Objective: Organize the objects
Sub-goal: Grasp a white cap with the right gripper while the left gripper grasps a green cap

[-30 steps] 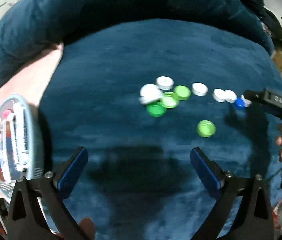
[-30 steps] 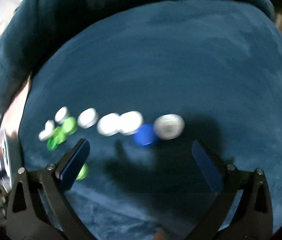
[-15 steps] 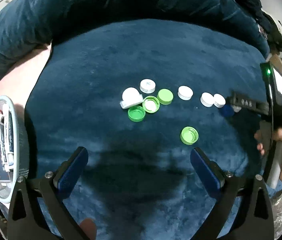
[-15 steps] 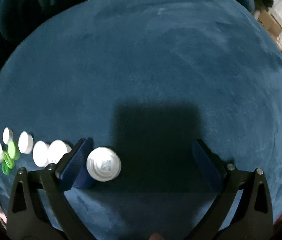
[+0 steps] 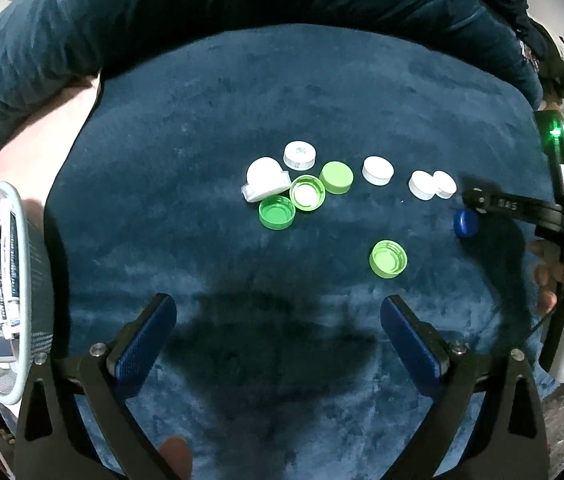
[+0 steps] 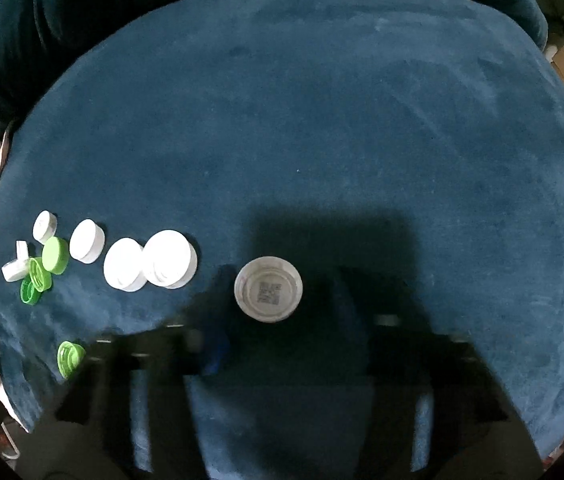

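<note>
Since half a second ago, the right gripper [image 6: 282, 312] has swung so the grey cap [image 6: 268, 289] sits between its blurred fingers rather than beside the left one; they look partly closed, not yet gripping, though blur leaves this uncertain. This round cap, with a printed code, lies on the blue cushion [image 6: 321, 120], right of the white caps [image 6: 150, 264]. Well back, the left gripper [image 5: 278, 332] hangs wide open, empty.

Dark blue plush cushion [image 5: 242, 112] w/ matching blue backrest [image 5: 162, 12] behind; mesh basket [image 5: 30, 264] at left; dim light.
</note>
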`<state>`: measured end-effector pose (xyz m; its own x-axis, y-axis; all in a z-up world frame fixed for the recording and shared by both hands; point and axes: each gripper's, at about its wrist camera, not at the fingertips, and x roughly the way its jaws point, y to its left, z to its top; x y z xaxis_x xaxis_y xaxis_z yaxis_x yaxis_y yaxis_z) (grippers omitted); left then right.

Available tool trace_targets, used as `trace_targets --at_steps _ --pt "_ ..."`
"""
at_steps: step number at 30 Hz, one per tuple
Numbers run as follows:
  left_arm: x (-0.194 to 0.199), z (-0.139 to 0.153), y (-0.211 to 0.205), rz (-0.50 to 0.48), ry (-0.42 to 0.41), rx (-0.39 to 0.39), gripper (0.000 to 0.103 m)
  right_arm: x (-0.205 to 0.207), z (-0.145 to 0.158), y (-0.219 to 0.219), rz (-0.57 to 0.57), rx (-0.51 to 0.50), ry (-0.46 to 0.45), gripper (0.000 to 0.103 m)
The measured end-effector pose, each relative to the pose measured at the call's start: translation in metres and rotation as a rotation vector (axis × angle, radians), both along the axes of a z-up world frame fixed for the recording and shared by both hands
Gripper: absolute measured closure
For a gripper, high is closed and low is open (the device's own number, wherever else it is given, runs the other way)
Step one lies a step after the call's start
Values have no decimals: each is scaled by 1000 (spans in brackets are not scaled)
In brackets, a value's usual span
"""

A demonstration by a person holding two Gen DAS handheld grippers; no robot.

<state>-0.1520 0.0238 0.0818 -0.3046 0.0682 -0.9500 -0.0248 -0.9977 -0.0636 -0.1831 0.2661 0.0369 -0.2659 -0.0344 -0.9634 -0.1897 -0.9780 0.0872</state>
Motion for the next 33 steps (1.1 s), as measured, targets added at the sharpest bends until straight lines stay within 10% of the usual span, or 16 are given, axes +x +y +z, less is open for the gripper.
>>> trace_targets --at_steps 16,19,23,33 --pt "-31 -37 61 -132 -27 119 5 42 45 2 -33 -193 74 72" --pt "-36 -47 68 -149 -50 116 19 39 48 -3 -37 -205 88 72" --pt "-40 -59 69 -176 -87 95 72 25 46 -13 -42 -221 92 72" --pt "-20 4 2 -61 8 83 72 35 68 -54 17 -244 129 72"
